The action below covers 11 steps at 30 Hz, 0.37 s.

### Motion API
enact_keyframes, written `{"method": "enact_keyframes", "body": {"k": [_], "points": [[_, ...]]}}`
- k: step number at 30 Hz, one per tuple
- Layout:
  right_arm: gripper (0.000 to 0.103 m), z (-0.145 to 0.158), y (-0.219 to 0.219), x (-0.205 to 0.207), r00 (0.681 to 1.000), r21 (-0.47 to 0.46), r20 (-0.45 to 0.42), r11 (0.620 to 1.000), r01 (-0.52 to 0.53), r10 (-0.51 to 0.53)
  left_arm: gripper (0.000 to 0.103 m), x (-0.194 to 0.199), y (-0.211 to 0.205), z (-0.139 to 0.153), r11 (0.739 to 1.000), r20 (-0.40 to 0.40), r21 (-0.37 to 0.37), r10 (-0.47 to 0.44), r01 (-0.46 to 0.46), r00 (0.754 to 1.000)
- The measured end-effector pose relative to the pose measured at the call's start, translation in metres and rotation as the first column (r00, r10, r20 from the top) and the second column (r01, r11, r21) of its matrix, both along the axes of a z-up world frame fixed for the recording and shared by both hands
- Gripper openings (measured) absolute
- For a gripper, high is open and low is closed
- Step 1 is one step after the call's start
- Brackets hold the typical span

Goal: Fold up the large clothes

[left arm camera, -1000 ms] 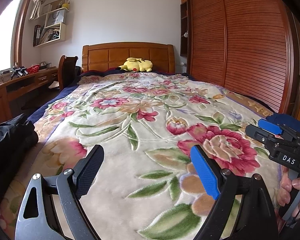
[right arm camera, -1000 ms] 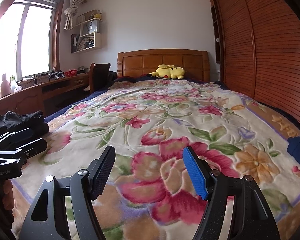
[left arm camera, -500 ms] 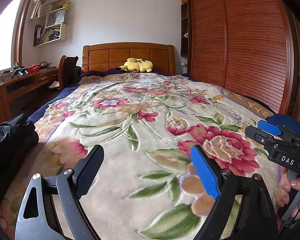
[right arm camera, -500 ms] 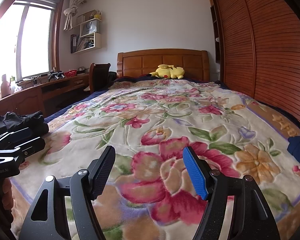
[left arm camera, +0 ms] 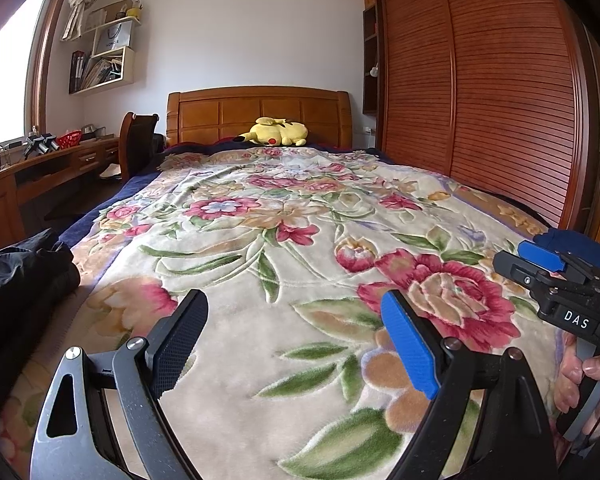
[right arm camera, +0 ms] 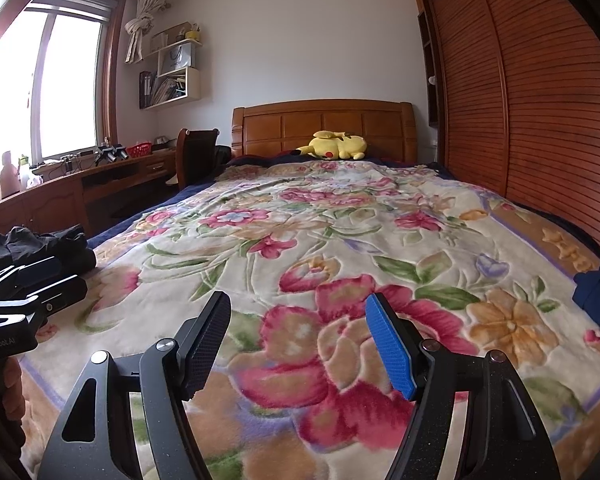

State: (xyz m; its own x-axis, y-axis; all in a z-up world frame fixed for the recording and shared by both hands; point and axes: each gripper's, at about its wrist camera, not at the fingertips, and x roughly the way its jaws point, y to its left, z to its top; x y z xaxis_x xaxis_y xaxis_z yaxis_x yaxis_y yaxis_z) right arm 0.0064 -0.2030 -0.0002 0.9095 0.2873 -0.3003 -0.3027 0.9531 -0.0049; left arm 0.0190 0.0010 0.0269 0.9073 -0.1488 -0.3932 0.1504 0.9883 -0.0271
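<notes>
We hold both grippers, left [left arm camera: 294, 344] & right [right arm camera: 298, 340], fingers wide, empty. Dark clothes [left arm camera: 24, 268] (soft, floppy) — grab by an edge.

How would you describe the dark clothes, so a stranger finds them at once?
Start at the bed with the floral blanket. Go to its near corner on the window side: the dark clothes lie there in a crumpled heap. They are black, unlike the navy blue garment on the wardrobe side.
</notes>
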Motion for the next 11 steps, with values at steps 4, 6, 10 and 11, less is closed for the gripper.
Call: {"method": "enact_keyframes", "body": {"k": [4,6,10,11], "points": [[0.072,-0.0009,-0.0004,-0.0001,1.000,0.002,0.000,1.000,0.002,-0.002,0.089,-0.0004,0.0002,-0.0007,1.000,0.000,0.001,-0.001,0.001,1.000],[0.072,-0.0009,-0.0004,0.0000,1.000,0.002,0.000,1.000,0.003,-0.003,0.089,-0.0003,0.0004,-0.0010,1.000,0.000,0.000,-0.001,0.001,1.000],[0.072,-0.0009,-0.0007,0.0002,1.000,0.002,0.000,1.000,0.002,-0.002,0.089,-0.0004,0.0003,-0.0011,1.000,0.001,0.000,0.000,0.000,1.000],[0.072,-0.0009,-0.0009,0.0002,1.000,0.002,-0.001,1.000,0.002,-0.002,0.089,-0.0004,0.0005,-0.0013,1.000,0.001,-0.001,0.000,0.000,1.000]]}}
